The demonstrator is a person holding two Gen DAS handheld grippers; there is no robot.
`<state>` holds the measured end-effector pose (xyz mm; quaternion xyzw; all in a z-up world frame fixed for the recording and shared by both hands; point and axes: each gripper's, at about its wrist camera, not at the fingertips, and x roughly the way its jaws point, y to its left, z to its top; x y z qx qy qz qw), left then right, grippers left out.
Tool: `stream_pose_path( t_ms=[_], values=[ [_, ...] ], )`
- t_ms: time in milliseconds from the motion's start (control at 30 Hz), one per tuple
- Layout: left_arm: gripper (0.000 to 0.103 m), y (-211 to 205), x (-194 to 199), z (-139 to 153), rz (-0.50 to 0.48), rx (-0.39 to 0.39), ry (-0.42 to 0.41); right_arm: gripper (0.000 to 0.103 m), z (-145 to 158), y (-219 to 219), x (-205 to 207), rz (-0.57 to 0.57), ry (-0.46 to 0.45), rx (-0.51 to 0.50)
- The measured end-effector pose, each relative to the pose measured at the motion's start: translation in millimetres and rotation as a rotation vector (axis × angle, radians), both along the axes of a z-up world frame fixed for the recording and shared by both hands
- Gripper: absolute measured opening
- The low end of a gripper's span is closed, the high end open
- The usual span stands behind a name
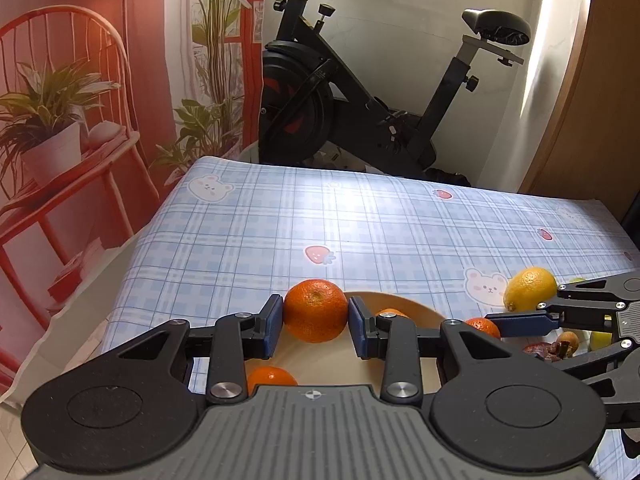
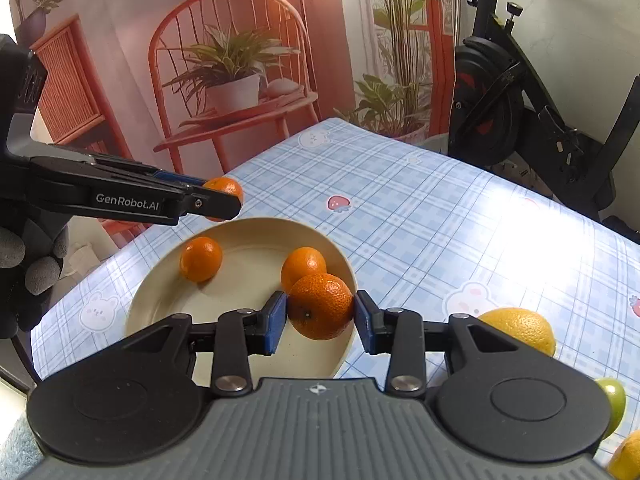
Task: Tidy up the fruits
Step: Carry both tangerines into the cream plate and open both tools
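Orange fruit fills both grips. The left hand-held gripper (image 1: 316, 322) is clamped on a mandarin (image 1: 315, 311), its blue pads pressed to either side of the fruit, which hangs over the far rim of a cream bowl (image 2: 248, 236). From the right wrist view this same gripper (image 2: 230, 200) reaches in from the left, held by a gloved hand (image 2: 28, 264), with its mandarin (image 2: 226, 190) just above the bowl's far left edge. The right hand-held gripper (image 2: 320, 314) is likewise clamped on a second mandarin (image 2: 321, 306), held over the right side of the bowl, just in front of one of the two loose mandarins lying inside: one near the right wall (image 2: 302, 266), one toward the left (image 2: 201, 259).

A blue plaid cloth with bears and strawberries covers the counter (image 2: 460, 216). To the right of the bowl lies a lemon (image 2: 520, 330), close beside the right gripper's arm; a green fruit (image 2: 614, 400) and another yellow fruit (image 2: 626, 458) sit nearer the lower right corner of the view. In the left wrist view a dark brownish fruit (image 1: 550, 350) shows behind the right gripper's fingers. The far half of the counter lies open and sunlit. Its left edge drops off close beside the bowl; beyond the far edge stands an exercise bike (image 1: 360, 92), and a printed backdrop (image 1: 100, 80) hangs to the left.
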<state>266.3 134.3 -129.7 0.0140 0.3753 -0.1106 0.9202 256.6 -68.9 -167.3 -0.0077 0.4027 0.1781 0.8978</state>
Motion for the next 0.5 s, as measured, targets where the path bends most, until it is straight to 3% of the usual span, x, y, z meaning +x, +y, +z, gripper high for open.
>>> stream_pose_path(
  t_ms=[133,267,500],
  values=[
    [0.037,2,6,-13,-0.038,-0.023,0.038,0.039,-9,10,11,0.056,0.058,-0.063],
    [0.037,-2,7,-24,-0.089,0.015,0.046,0.039,-17,20,19,0.072,0.078,-0.101],
    [0.038,8,19,-32,-0.063,-0.034,0.104,0.039,-23,30,34,0.082,0.06,-0.145]
  ],
)
